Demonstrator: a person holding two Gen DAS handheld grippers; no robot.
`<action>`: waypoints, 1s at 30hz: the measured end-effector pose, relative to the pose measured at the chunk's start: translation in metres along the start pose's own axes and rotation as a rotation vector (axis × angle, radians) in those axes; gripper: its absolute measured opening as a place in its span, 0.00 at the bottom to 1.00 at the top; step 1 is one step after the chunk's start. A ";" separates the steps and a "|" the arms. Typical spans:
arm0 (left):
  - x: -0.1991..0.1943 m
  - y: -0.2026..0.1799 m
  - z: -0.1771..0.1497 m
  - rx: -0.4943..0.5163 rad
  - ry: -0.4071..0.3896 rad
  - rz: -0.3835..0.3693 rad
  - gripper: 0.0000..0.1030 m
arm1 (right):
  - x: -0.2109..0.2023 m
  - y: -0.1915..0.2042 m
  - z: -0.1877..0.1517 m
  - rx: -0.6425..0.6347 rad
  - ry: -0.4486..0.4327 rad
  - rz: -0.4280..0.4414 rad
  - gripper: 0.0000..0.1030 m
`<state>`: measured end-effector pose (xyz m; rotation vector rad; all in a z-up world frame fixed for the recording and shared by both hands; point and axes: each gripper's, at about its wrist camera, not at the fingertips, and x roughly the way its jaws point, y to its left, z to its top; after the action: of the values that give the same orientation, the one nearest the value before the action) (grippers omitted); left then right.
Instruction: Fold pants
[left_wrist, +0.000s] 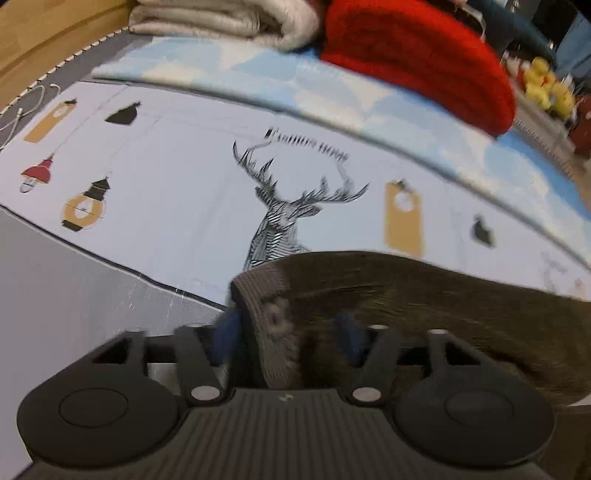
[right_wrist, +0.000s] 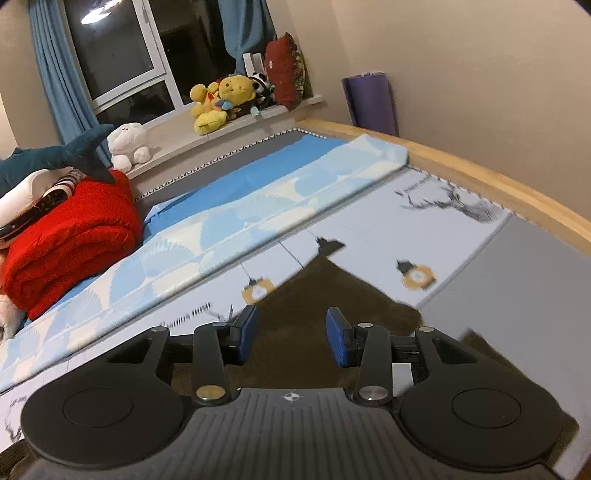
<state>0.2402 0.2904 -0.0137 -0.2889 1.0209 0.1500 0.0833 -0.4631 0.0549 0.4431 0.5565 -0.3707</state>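
Observation:
The pants (left_wrist: 424, 302) are dark olive-brown. In the left wrist view their ribbed waistband corner (left_wrist: 266, 314) stands between the blue pads of my left gripper (left_wrist: 288, 332), lifted above the printed bed sheet (left_wrist: 166, 177). The jaws stand fairly wide and the view is blurred, so the grip is unclear. In the right wrist view the pants (right_wrist: 332, 295) lie flat on the sheet, running away to a point. My right gripper (right_wrist: 291, 334) is open and empty just above them, blue pads (right_wrist: 245, 332) well apart.
A red folded blanket (left_wrist: 417, 55) (right_wrist: 70, 236) and a grey-white folded blanket (left_wrist: 221, 18) lie at the bed's far side. A light blue quilt (right_wrist: 221, 229) runs along the sheet. Plush toys (right_wrist: 221, 99) sit on the window sill. The wooden bed frame (right_wrist: 480, 184) borders the mattress.

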 end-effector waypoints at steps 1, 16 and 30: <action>-0.011 -0.001 -0.002 -0.003 0.030 -0.005 0.69 | -0.006 -0.004 -0.006 -0.010 0.004 -0.004 0.42; -0.022 0.007 -0.130 0.141 0.276 0.008 0.72 | -0.027 -0.002 -0.042 -0.133 0.090 0.047 0.42; -0.030 0.002 -0.168 0.497 0.268 0.070 0.08 | -0.018 0.023 -0.054 -0.182 0.137 0.047 0.42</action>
<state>0.0873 0.2409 -0.0707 0.1854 1.2970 -0.0845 0.0561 -0.4130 0.0310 0.3068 0.7058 -0.2430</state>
